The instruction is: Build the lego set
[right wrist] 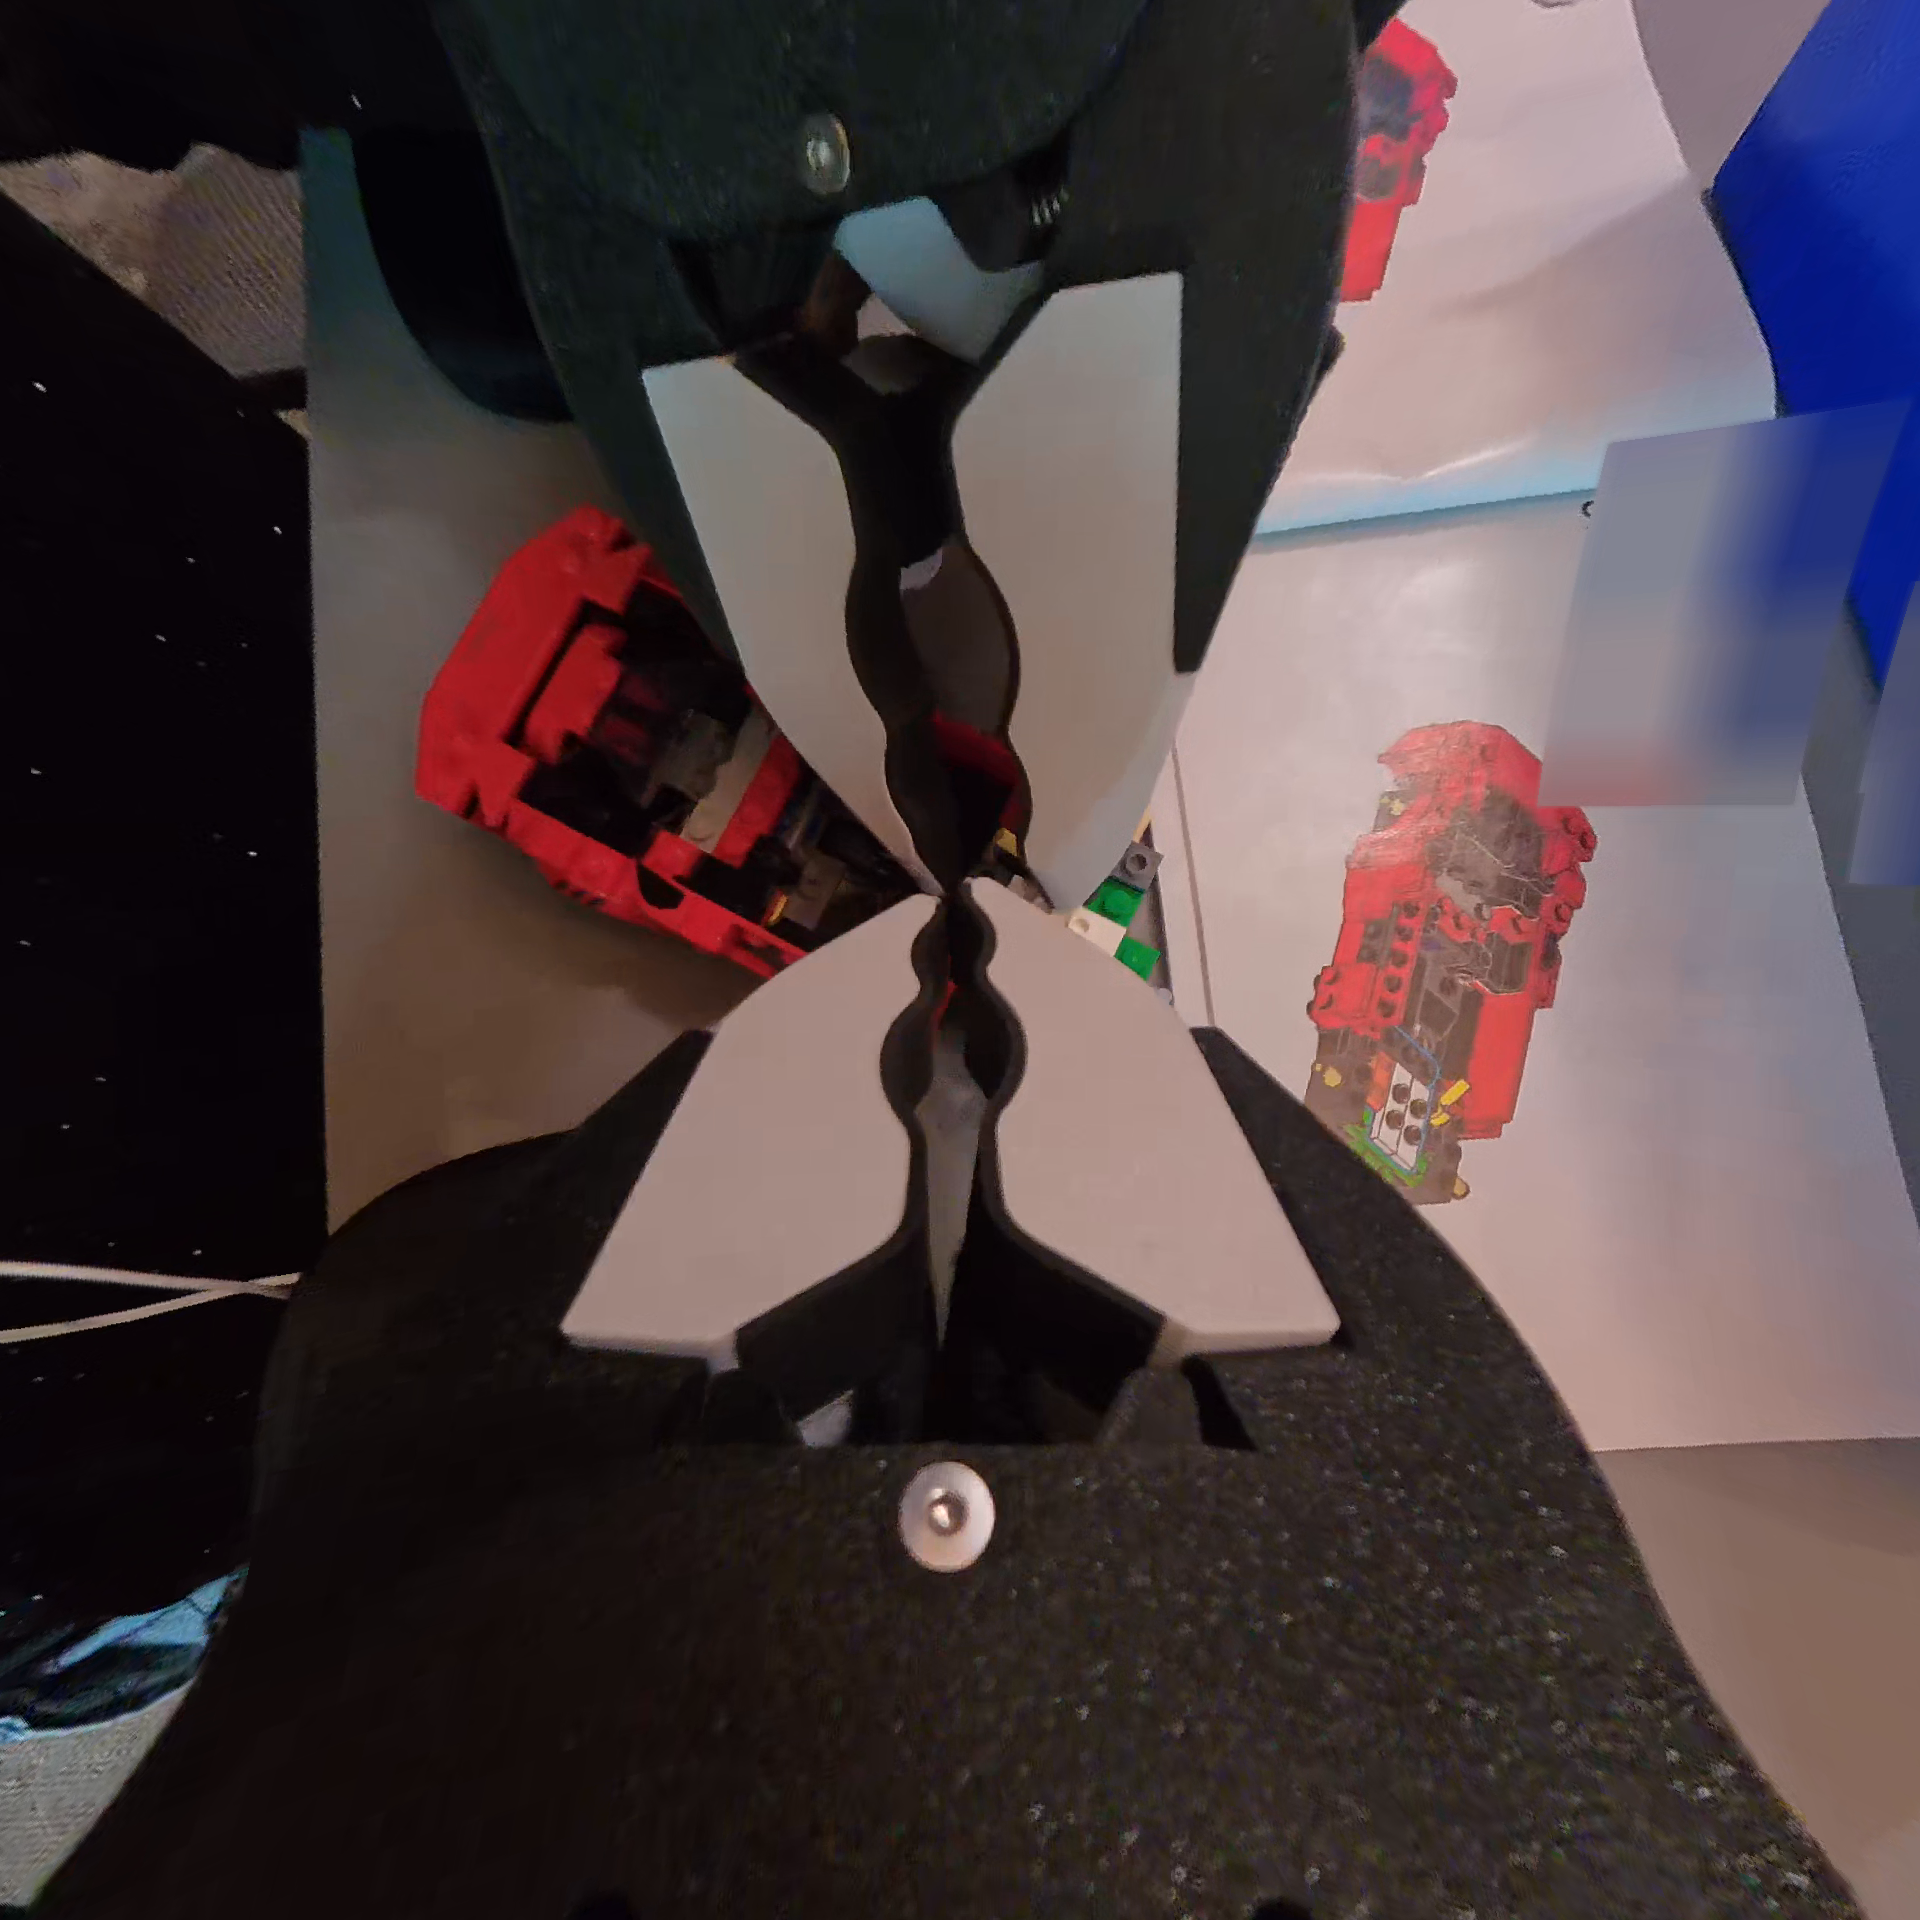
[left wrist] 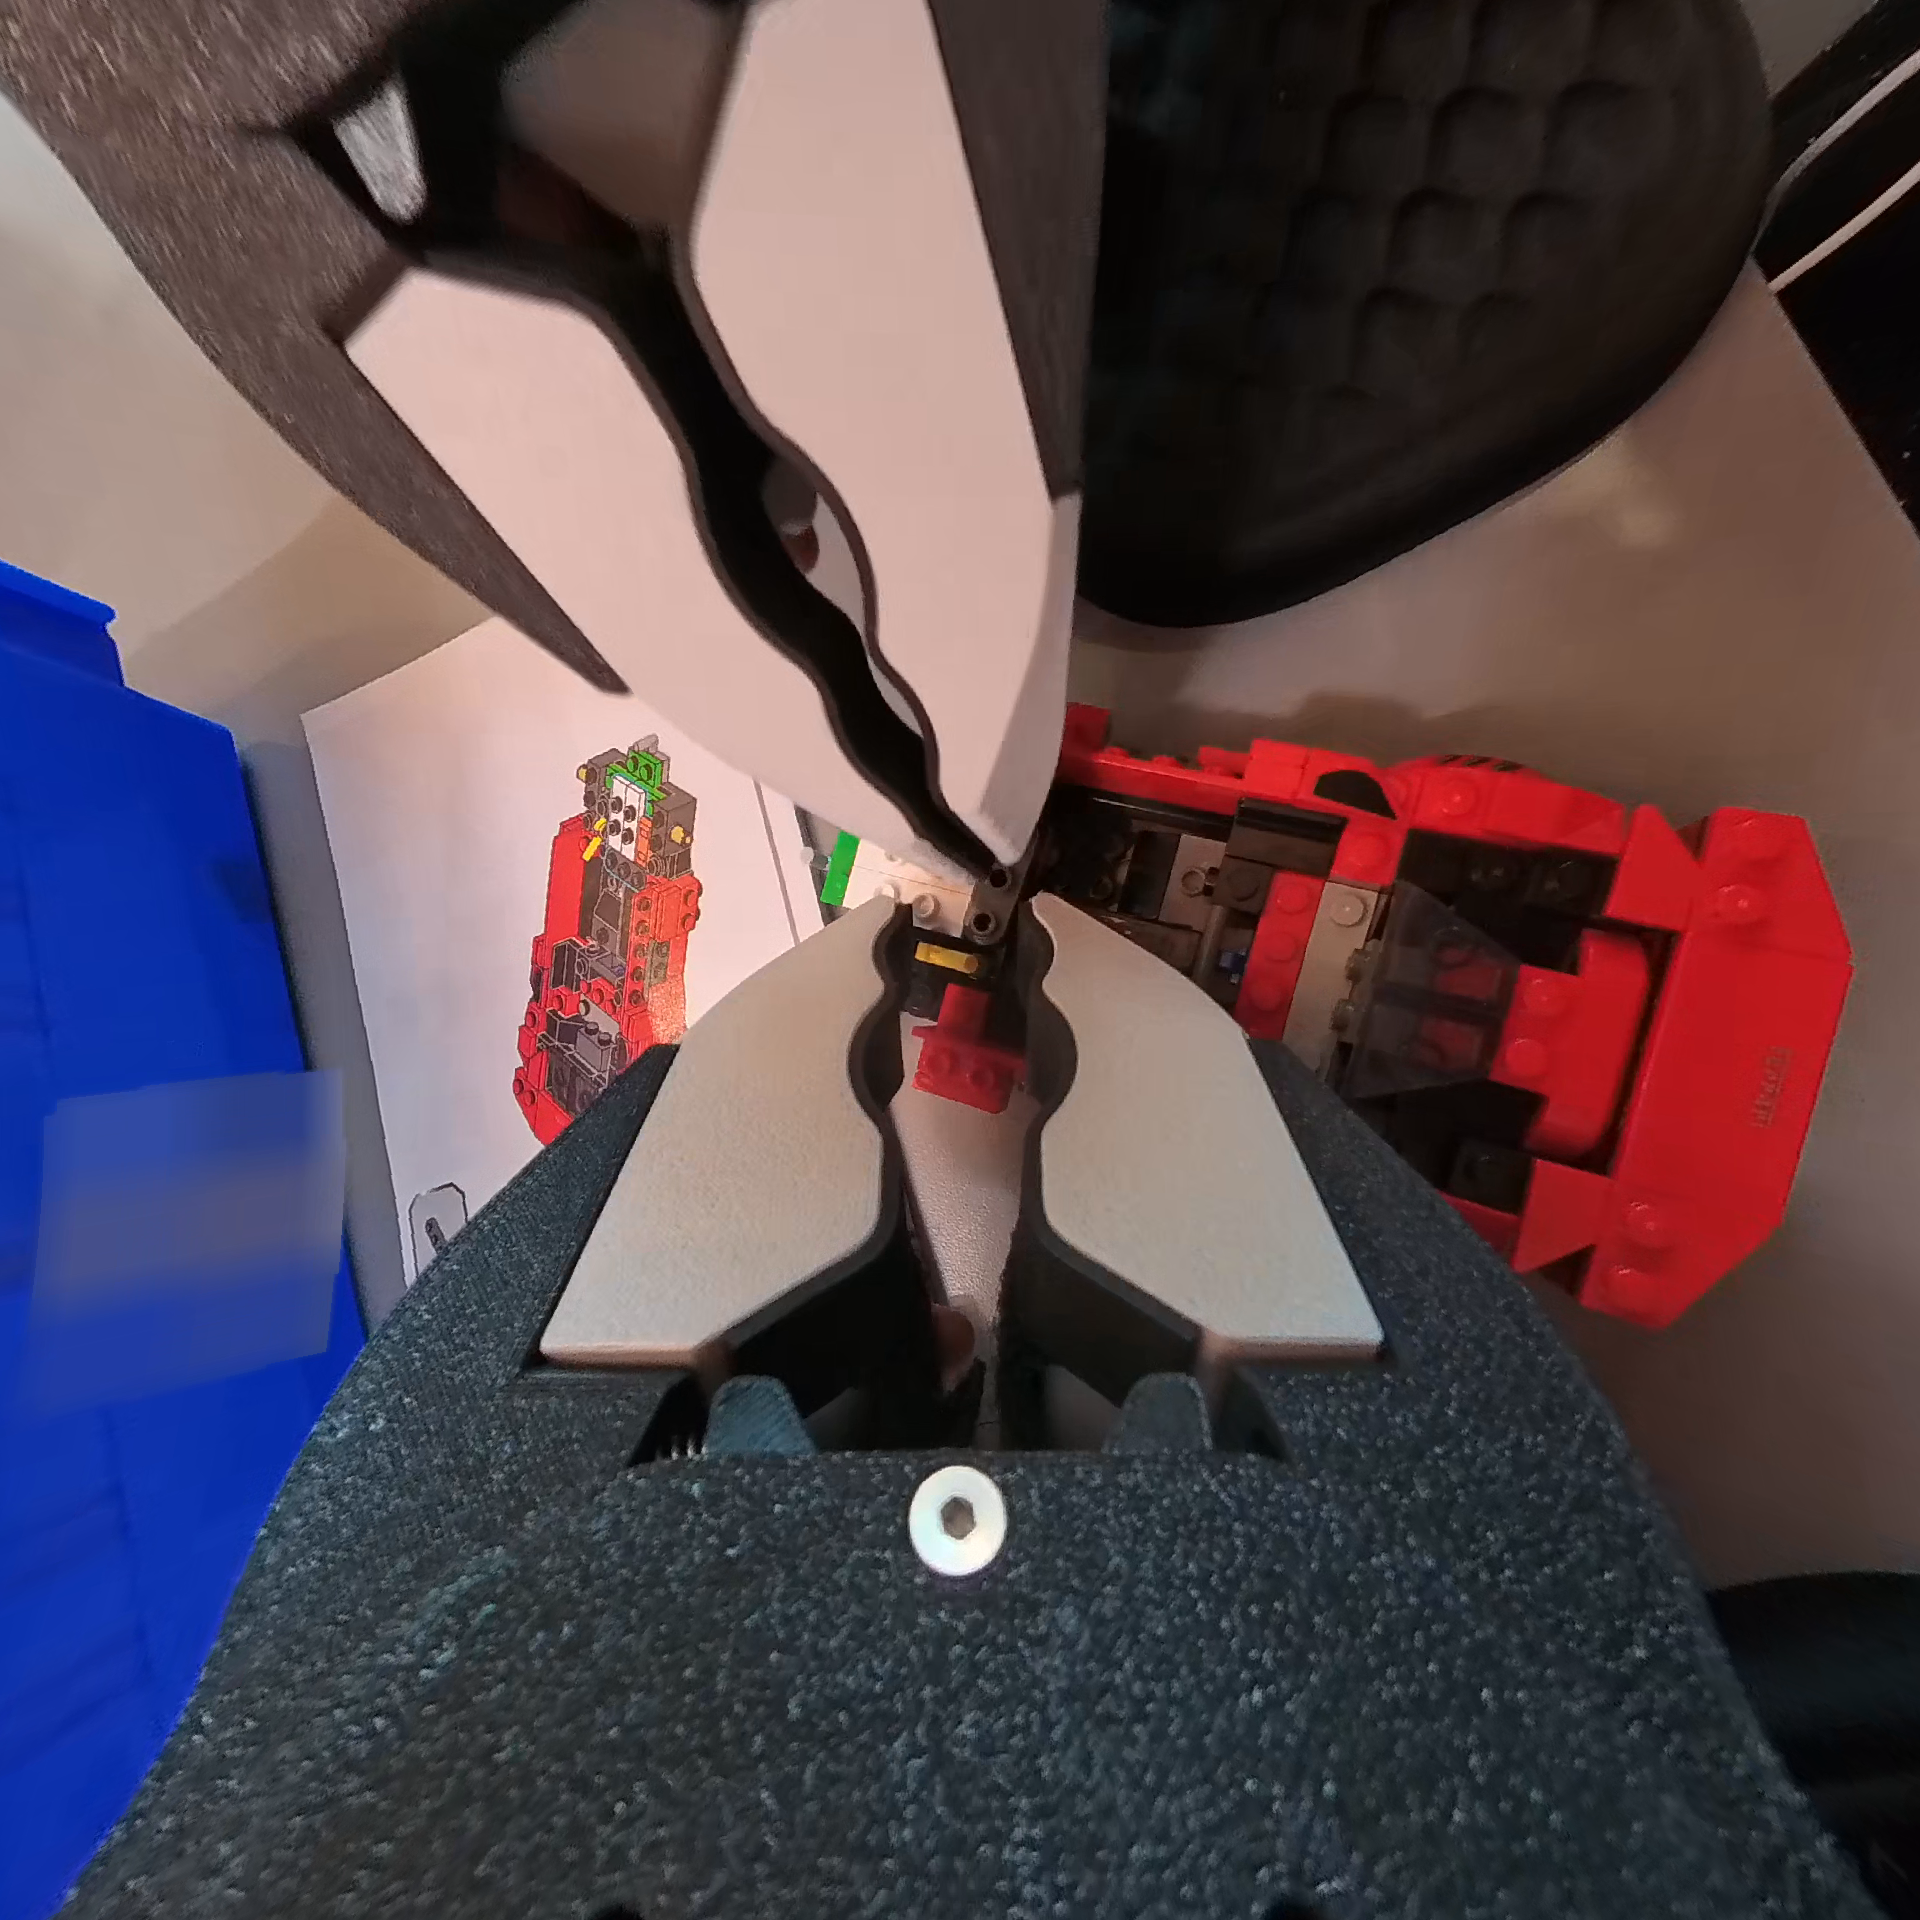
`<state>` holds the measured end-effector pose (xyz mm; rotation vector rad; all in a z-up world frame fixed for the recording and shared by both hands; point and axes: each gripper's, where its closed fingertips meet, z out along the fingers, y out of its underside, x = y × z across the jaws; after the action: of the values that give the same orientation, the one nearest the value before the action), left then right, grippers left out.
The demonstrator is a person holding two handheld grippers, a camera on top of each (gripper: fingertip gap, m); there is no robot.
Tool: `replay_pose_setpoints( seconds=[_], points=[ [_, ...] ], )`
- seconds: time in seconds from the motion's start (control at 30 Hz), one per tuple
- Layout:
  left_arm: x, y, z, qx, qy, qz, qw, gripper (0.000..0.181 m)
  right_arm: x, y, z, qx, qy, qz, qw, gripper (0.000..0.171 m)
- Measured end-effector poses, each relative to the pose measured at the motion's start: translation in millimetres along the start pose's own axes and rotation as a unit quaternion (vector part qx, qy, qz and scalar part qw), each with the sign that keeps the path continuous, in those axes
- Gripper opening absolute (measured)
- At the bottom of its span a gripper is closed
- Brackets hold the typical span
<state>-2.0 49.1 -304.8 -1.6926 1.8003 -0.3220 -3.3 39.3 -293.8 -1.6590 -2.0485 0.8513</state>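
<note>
The left hand-held gripper [left wrist: 961, 940], narrowly parted, straddles the red lego car's [left wrist: 1558, 987] end, tip-to-tip with the right hand-held gripper [left wrist: 997, 862] pinching a small black piece [left wrist: 992, 902].

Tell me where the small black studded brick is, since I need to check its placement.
Left wrist view, centre: the small black studded brick sits at the right gripper's tips, just above the yellow piece.

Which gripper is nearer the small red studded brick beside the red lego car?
Left. The left gripper flanks the small red studded brick with both fingers. The right gripper comes from the opposite side, its tips pinching a small black piece just beyond it.
</note>
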Motion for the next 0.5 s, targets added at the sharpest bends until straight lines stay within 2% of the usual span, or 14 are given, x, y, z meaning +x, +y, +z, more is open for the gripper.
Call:
replay_pose_setpoints(
  seconds=[0.5],
  points=[
    [-0.2,-0.3,0.2,0.012,0.003,-0.011,1.0,0.019,3.0,3.6,6.3,-0.04,0.015,-0.03,0.999,0.0]
  ],
)
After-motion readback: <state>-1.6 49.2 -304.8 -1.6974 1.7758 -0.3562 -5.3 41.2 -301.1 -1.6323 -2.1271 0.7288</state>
